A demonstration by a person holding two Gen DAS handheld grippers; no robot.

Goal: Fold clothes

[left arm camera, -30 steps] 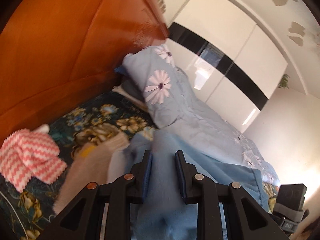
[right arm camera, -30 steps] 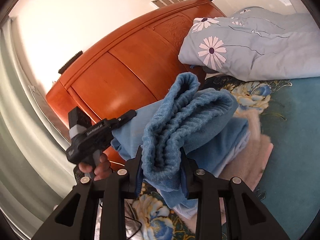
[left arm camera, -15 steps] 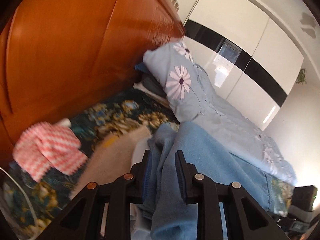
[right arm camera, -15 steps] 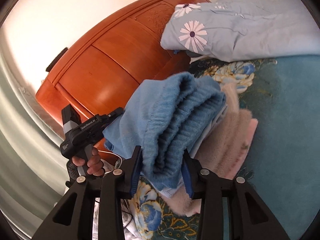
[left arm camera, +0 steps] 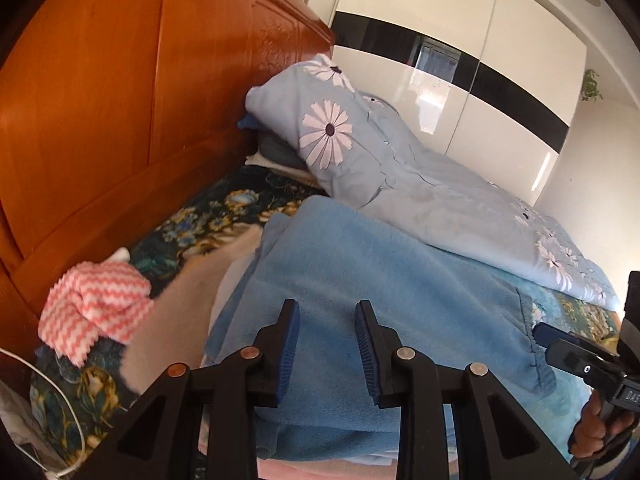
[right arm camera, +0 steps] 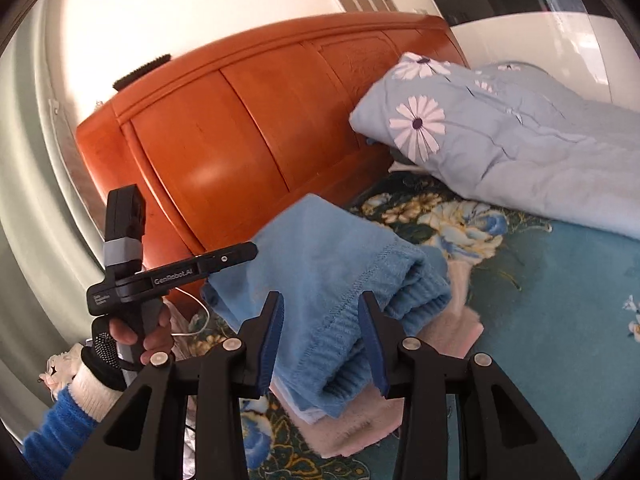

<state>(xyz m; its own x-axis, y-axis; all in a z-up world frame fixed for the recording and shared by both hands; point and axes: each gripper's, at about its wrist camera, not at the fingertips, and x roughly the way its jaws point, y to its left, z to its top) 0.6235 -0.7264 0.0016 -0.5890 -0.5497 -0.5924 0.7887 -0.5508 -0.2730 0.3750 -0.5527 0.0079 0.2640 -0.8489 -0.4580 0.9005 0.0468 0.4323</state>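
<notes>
2 grippers stand over a folded blue fleece garment [left arm camera: 384, 280] that fills the lower centre of the left wrist view, resting on a stack of pink folded clothes [right arm camera: 452, 320] on the floral bedspread [right arm camera: 560, 280]. Both the left gripper [left arm camera: 327, 344] and the right gripper [right arm camera: 326, 340] have jaws parted wide, holding nothing. Judging by this, the garment lies placed, so backing straight out without snagging its ribbed hem [right arm camera: 420, 300] keeps the fold square.

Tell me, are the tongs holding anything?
No. Both the left tongs and right tongs are open, and the folded blue clothing lies on the pile.
</notes>
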